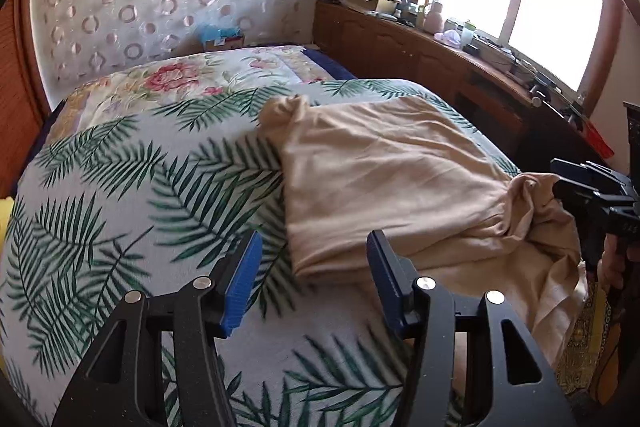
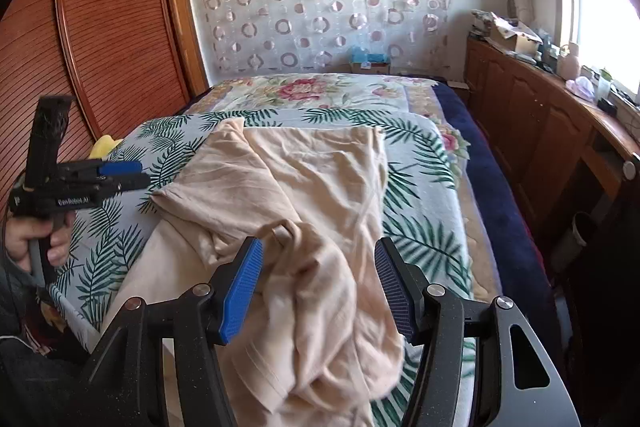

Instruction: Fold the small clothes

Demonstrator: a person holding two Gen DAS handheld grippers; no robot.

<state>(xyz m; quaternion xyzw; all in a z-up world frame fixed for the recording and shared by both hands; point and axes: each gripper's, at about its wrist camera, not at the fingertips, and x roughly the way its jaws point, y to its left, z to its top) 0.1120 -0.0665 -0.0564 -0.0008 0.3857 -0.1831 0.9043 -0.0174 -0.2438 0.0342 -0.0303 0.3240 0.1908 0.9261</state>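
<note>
A beige garment (image 1: 392, 171) lies partly folded on the bed, its near right part bunched up. In the left wrist view my left gripper (image 1: 314, 247) hangs open over the garment's near left corner, and the pads do not touch the cloth. My right gripper (image 1: 560, 187) shows at the right edge, next to the bunch. In the right wrist view my right gripper (image 2: 318, 255) is open, and the crumpled end of the garment (image 2: 320, 195) lies loose between and below the blue pads. My left gripper (image 2: 142, 175), held by a hand (image 2: 40, 239), hovers at the garment's left corner.
The bed carries a palm-leaf cover (image 1: 120, 187) over a floral quilt (image 2: 304, 91). A wooden cabinet (image 2: 532, 131) cluttered with small items runs along the right under a bright window. A slatted wardrobe (image 2: 104, 27) stands left, and a yellow item (image 2: 104, 145) lies by it.
</note>
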